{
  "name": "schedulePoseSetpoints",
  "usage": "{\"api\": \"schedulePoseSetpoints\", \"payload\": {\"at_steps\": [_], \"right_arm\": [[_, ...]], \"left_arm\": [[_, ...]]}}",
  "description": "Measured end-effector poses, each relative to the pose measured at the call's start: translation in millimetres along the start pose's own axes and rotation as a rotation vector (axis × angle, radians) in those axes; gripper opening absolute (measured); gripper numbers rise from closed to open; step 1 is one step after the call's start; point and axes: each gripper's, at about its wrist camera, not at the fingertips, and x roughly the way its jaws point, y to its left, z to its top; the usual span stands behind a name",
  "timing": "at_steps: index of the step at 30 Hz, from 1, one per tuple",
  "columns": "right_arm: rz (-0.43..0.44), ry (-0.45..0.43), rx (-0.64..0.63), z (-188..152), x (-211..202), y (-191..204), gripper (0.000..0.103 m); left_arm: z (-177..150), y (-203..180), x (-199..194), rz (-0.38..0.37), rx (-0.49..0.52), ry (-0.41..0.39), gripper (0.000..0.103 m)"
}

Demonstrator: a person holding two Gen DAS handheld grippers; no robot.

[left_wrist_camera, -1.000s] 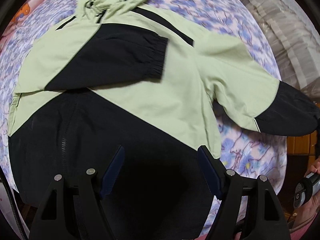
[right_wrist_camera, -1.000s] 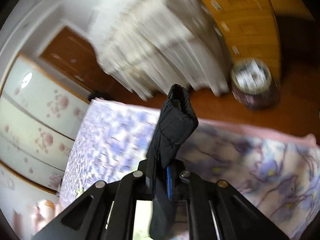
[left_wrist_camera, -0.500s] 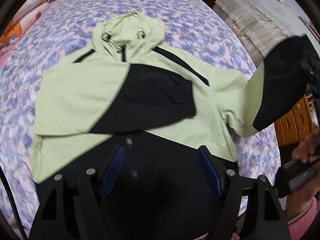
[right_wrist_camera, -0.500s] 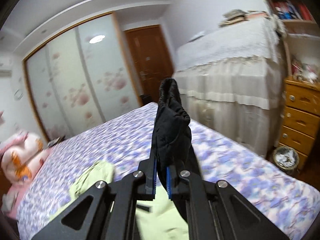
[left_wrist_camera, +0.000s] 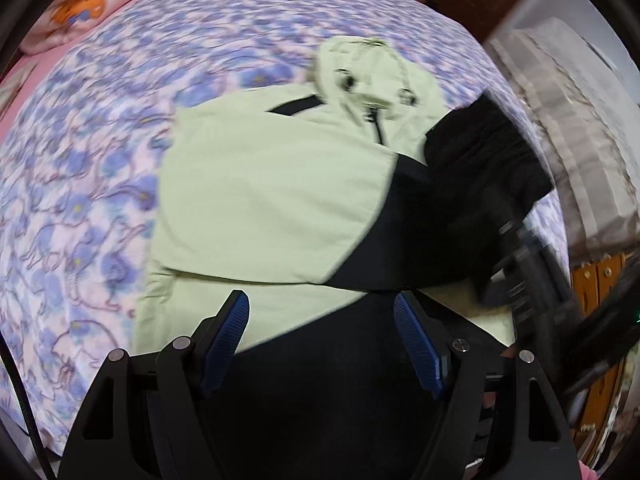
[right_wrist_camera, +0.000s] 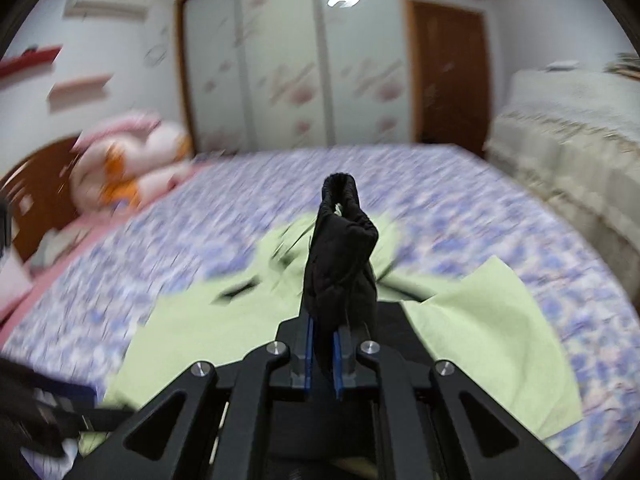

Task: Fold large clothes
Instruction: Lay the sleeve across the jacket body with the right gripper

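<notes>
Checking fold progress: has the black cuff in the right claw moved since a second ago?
Yes. The cuff, clamped in the right claw, swung in from beyond the bed edge to over the jacket, near its hood.

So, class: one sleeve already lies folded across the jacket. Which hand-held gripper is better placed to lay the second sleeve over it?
Right. The right hand-held gripper is shut on the black cuff above the jacket; the left hand-held gripper is open and holds nothing.

Pale green and black jacket on purple-flowered pink bedspread.
</notes>
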Motion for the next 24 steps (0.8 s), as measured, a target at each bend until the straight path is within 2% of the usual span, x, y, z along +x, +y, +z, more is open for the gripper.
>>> {"api": "schedulePoseSetpoints", "payload": {"at_steps": [5,8,14,18,22,24], "right_arm": [[0.105,0.219,-0.017,-34,52,31,0.007],[0.146,0.295,-0.028,-49,67,43,0.01],[0.287,0.509,0.014,-78,95,54,0.012],[0.311,0.525,0.001,-87,91,54,0.017],[0.327,0.551,0.106,-91,77,33,0.042],[0.312,0.56,0.166,-94,70,18,0.044]], "left_arm": [[4,27,8,0.011,-0.056,0.013,0.074],[7,34,15,0.005,-0.08,0.027,0.074],[23,40,42,-0.069,-0.16,0.092,0.074],[29,38,64,-0.074,-0.159,0.148,0.074],[21,34,93,-0.112,-0.183,0.222,0.074],[16,31,105,-0.142,-0.215,0.225,0.074]]}}
